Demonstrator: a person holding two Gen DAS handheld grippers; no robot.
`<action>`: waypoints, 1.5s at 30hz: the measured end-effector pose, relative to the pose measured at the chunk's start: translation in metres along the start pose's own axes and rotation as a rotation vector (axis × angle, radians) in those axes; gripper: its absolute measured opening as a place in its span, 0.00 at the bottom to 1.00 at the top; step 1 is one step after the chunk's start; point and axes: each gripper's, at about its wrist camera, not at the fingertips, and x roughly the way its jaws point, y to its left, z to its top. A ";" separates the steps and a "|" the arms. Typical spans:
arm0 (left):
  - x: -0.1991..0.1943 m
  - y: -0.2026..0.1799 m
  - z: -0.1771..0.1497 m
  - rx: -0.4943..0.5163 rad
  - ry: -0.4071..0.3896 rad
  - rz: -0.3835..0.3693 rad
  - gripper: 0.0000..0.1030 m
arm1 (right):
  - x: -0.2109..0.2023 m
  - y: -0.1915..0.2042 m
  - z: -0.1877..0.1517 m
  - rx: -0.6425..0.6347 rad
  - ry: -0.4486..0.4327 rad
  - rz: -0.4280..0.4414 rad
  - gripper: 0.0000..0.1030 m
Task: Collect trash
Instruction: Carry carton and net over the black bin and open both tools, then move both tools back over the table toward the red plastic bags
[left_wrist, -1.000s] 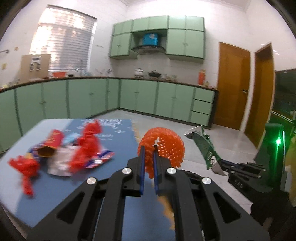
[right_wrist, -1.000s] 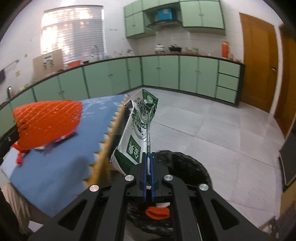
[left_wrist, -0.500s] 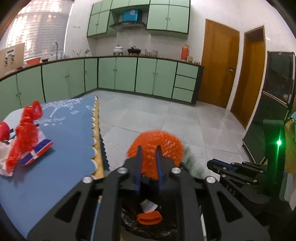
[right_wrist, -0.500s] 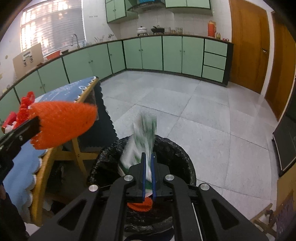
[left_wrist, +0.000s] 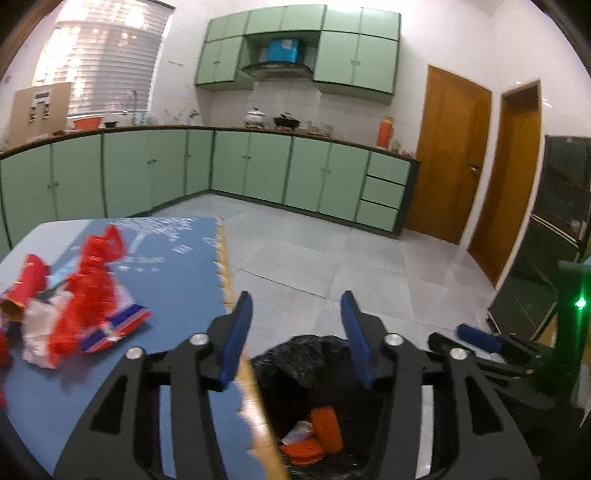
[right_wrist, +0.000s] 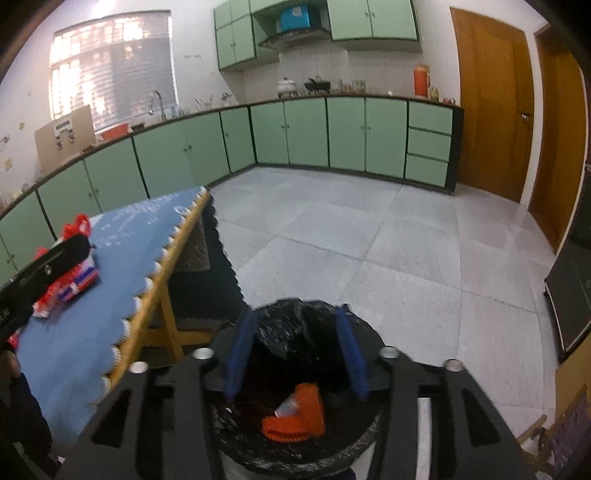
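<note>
A bin lined with a black bag (right_wrist: 295, 448) stands on the floor by the table's right edge; it also shows in the left wrist view (left_wrist: 314, 347). Orange foam nets (right_wrist: 295, 411) lie inside it, also seen in the left wrist view (left_wrist: 321, 432). My left gripper (left_wrist: 297, 336) is open and empty above the bin. My right gripper (right_wrist: 295, 354) is open and empty over the bin's mouth. Red nets and wrappers (left_wrist: 85, 295) lie in a pile on the blue table (left_wrist: 173, 266) at the left.
Green kitchen cabinets (left_wrist: 258, 173) run along the far wall. Two wooden doors (left_wrist: 450, 155) stand at the right. The table's wooden frame (right_wrist: 166, 310) sits next to the bin. Grey floor tiles (right_wrist: 388, 258) spread beyond it.
Both grippers have opened. The left one let go of the orange net and the right one let go of the green-and-white packet; both have dropped into the bin.
</note>
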 end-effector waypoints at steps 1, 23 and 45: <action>-0.008 0.007 0.001 -0.005 -0.010 0.017 0.56 | -0.004 0.004 0.003 -0.003 -0.013 0.004 0.62; -0.123 0.204 -0.024 -0.083 0.011 0.596 0.77 | -0.018 0.180 0.013 -0.116 -0.097 0.259 0.92; -0.096 0.256 -0.059 -0.239 0.146 0.572 0.30 | 0.007 0.259 -0.009 -0.220 -0.056 0.339 0.76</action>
